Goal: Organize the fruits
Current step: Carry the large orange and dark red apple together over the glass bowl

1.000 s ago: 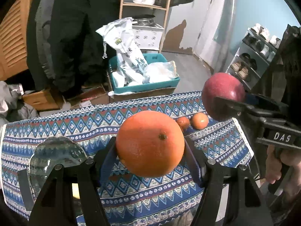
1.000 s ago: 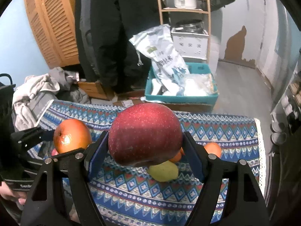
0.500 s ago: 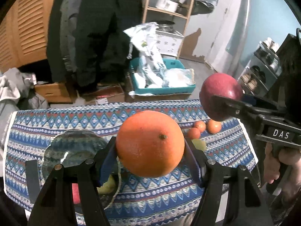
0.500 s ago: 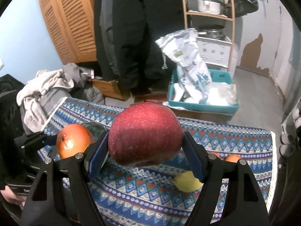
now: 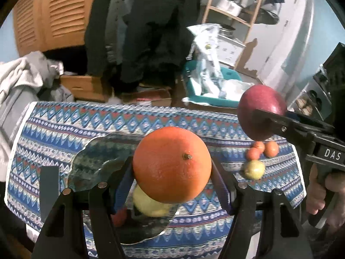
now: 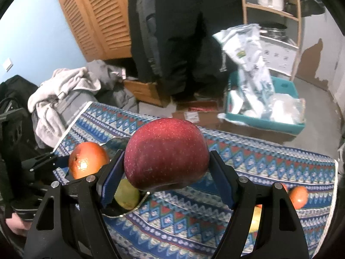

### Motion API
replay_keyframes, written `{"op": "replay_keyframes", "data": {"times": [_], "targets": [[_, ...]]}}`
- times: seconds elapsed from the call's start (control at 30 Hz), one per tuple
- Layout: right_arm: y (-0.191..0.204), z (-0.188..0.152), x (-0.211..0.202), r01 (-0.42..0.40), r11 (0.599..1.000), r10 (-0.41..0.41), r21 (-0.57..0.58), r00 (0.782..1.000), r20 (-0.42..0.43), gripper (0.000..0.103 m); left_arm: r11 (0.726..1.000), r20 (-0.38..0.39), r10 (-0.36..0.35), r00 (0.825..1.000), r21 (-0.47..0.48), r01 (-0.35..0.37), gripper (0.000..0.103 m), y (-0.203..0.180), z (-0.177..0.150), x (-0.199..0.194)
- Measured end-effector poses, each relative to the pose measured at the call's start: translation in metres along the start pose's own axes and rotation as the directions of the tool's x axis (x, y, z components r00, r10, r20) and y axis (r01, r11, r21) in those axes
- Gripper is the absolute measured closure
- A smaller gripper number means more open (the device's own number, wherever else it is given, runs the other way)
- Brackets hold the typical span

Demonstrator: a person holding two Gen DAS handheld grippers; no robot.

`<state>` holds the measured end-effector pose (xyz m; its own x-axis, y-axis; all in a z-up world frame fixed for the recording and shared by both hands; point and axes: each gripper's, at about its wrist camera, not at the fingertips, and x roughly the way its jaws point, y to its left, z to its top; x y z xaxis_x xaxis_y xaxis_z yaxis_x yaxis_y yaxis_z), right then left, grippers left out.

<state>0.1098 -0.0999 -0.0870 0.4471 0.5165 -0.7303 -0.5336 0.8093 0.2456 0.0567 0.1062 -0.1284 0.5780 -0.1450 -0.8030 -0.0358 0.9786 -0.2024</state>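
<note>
Left gripper: clamped on a large orange, pads pressed to both flanks, stem scar facing the camera. Fruit held clear of the surface, above the near part of a glass plate with a scalloped rim. On that plate, partly hidden beneath the orange: a yellow-green pear and a reddish fruit, kind not determinable.

Right gripper: clamped on a dark red apple, blue pads tight against both sides, apple held in the air above a table covered by a blue patterned cloth. Same apple seen from the left wrist view at upper right, off to the right of the plate.

Loose on the cloth, right side, well apart from the plate: three small orange fruits bunched together, touching or nearly so, with a second yellow-green pear just in front of them.

Beyond the table: teal crate holding plastic bags, wooden shelving with pots, louvred wooden doors, pile of grey clothing, dark coats hanging.

Person's fingers wrapped on the right gripper's handle.
</note>
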Motion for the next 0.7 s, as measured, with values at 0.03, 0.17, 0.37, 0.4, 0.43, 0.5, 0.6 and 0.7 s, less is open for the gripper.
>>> {"op": "replay_keyframes", "data": {"times": [0.03, 0.17, 0.37, 0.4, 0.43, 0.5, 0.6, 0.7], "targets": [[0.003, 0.001, 0.005, -0.003, 1.000, 0.003, -0.005, 1.000, -0.006, 0.026, 1.000, -0.002, 0.005, 1.000, -0.008, -0.005, 0.033, 0.005, -0.001, 0.001], [0.018, 0.003, 0.027, -0.025, 0.999, 0.024, -0.025, 0.999, -0.033, 0.026, 0.999, -0.012, 0.032, 0.999, -0.042, -0.033, 0.033, 0.028, -0.004, 0.005], [0.038, 0.006, 0.061, -0.057, 0.998, 0.054, -0.041, 0.996, -0.075, 0.026, 0.994, -0.034, 0.068, 0.997, -0.085, -0.071, 0.033, 0.057, -0.010, 0.015], [0.040, 0.006, 0.066, -0.061, 0.997, 0.058, -0.043, 0.995, -0.082, 0.026, 0.992, -0.043, 0.072, 0.997, -0.097, -0.075, 0.033, 0.063, -0.011, 0.018], [0.043, 0.006, 0.072, -0.068, 0.997, 0.063, -0.047, 0.994, -0.089, 0.026, 0.991, -0.051, 0.073, 0.996, -0.108, -0.079, 0.033, 0.068, -0.012, 0.021], [0.050, 0.005, 0.085, -0.082, 0.995, 0.076, -0.052, 0.991, -0.108, 0.026, 0.989, -0.060, 0.075, 0.995, -0.123, -0.082, 0.033, 0.075, -0.014, 0.024], [0.056, 0.002, 0.103, -0.101, 0.994, 0.095, -0.044, 0.986, -0.134, 0.026, 0.986, -0.078, 0.084, 0.993, -0.141, -0.095, 0.033, 0.087, -0.018, 0.033], [0.061, -0.005, 0.123, -0.105, 0.993, 0.096, -0.045, 0.981, -0.170, 0.026, 0.982, -0.093, 0.092, 0.991, -0.156, -0.106, 0.033, 0.098, -0.022, 0.041]]}}
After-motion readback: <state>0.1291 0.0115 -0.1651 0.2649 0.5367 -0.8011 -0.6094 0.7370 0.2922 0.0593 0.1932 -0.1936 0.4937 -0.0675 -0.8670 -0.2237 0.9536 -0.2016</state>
